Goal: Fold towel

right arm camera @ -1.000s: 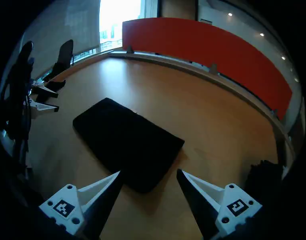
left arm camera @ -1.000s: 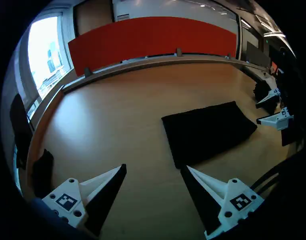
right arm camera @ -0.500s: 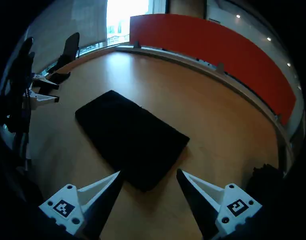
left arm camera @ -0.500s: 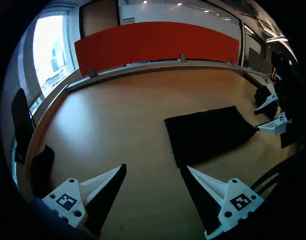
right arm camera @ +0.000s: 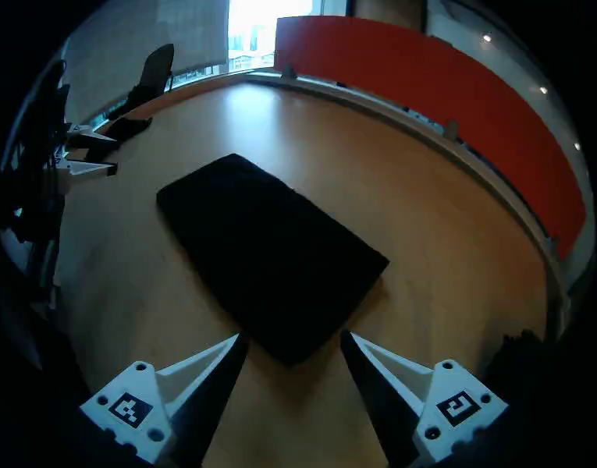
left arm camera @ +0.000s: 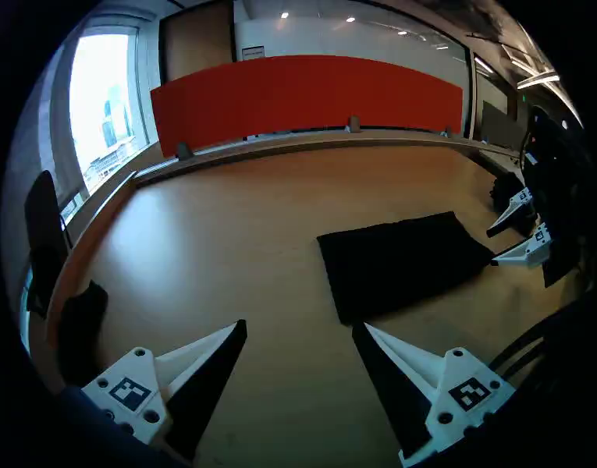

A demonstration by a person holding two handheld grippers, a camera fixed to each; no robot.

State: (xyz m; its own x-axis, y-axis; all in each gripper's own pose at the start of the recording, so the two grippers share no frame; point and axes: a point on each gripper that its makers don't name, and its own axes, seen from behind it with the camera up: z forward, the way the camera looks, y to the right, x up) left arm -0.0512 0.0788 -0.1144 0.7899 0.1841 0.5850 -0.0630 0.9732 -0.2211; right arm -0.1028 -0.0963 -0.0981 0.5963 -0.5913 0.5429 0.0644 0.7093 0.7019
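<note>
A black towel (left arm camera: 399, 261) lies folded flat as a rectangle on the wooden table (left arm camera: 220, 226). In the left gripper view, my left gripper (left arm camera: 298, 343) hovers open over bare wood, just left of the towel's near corner. The right gripper (left arm camera: 510, 238) appears farther off at the towel's right end, open. In the right gripper view, the towel (right arm camera: 271, 253) stretches away diagonally, and my right gripper (right arm camera: 292, 355) stands open right at its near edge, with nothing between the fingers. The left gripper (right arm camera: 91, 152) appears at the far left, beyond the towel.
A red partition (left arm camera: 306, 97) runs along the table's far edge. A dark chair back (left arm camera: 44, 234) stands at the left rim, beside a window (left arm camera: 103, 109). Another dark chair (right arm camera: 154, 74) sits at the far edge in the right gripper view.
Both grippers have stayed open. The right gripper view has tilted down and drawn slightly closer over the towel's near edge. The left gripper view has tipped up a little. The towel has not moved.
</note>
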